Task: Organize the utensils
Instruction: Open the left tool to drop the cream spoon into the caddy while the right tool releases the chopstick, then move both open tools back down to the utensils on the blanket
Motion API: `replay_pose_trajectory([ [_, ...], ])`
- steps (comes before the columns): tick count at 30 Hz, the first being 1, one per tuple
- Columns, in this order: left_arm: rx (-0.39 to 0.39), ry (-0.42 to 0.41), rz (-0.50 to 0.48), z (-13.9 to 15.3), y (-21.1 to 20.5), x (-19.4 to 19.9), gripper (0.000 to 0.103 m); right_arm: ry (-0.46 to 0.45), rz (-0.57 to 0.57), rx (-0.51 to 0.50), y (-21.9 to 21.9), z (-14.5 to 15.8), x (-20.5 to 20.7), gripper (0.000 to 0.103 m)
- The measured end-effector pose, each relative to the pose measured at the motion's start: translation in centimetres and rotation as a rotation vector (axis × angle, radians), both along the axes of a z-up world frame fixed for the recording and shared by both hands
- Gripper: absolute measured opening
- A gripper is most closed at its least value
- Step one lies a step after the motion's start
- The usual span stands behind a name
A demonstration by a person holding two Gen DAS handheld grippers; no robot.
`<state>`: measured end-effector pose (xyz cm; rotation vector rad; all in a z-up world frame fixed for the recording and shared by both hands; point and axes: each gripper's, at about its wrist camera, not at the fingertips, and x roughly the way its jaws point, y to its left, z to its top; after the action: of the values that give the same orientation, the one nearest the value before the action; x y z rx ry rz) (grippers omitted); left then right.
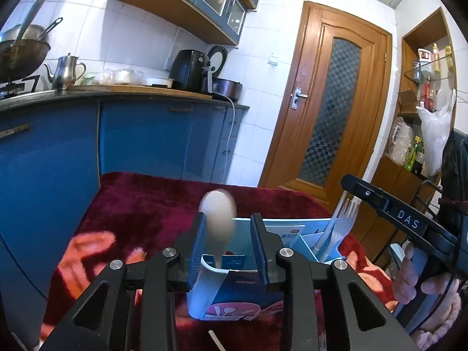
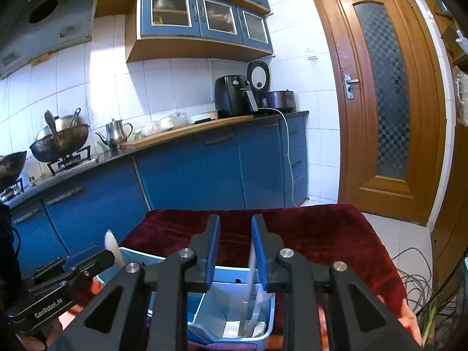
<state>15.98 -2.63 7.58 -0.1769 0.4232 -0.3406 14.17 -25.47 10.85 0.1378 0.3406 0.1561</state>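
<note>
**A:** Nearest field, left view?

**B:** My left gripper [image 1: 229, 219], jaws apart. A pale spoon [image 1: 219, 216], blurred, stands between the pads, close to the left-hand one. I cannot tell whether it touches. Its handle runs down into the near compartment of the blue organiser box [image 1: 242, 313].

**A:** And the right?

**B:** My right gripper [image 2: 235, 228], jaws likewise parted, gripping nothing. A white utensil handle [image 2: 250, 292] stands upright just beside the right-hand pad, its foot in the box compartment below.

**A:** Obstructions?

**B:** My own gripper bodies cover most of the box in both views. A thin pale stick [image 1: 215, 340] lies on the red cloth [image 1: 140, 204] at the lower edge.

**A:** What does only one view give?

**B:** Left view only: a white and a blue fork [image 1: 345, 222] upright in the far-right compartment, and the hand [image 1: 421, 280] on the right gripper's grip. Right view only: cables [image 2: 415, 280] on the floor.

**A:** Background?

**B:** Blue cabinets, a kettle [image 2: 115, 133], a wok [image 2: 60, 143], an air fryer [image 2: 234, 96], then a wooden door [image 2: 386, 87].
</note>
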Motion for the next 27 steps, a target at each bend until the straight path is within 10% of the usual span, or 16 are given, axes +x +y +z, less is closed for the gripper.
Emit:
replay_pose_trajectory([
  [27, 0.046, 0.141, -0.007, 1.1, 2.0, -7.9, 0.035, 0.039, 0.002, 0.118, -1.2, 0.7, -10.8, 0.033],
])
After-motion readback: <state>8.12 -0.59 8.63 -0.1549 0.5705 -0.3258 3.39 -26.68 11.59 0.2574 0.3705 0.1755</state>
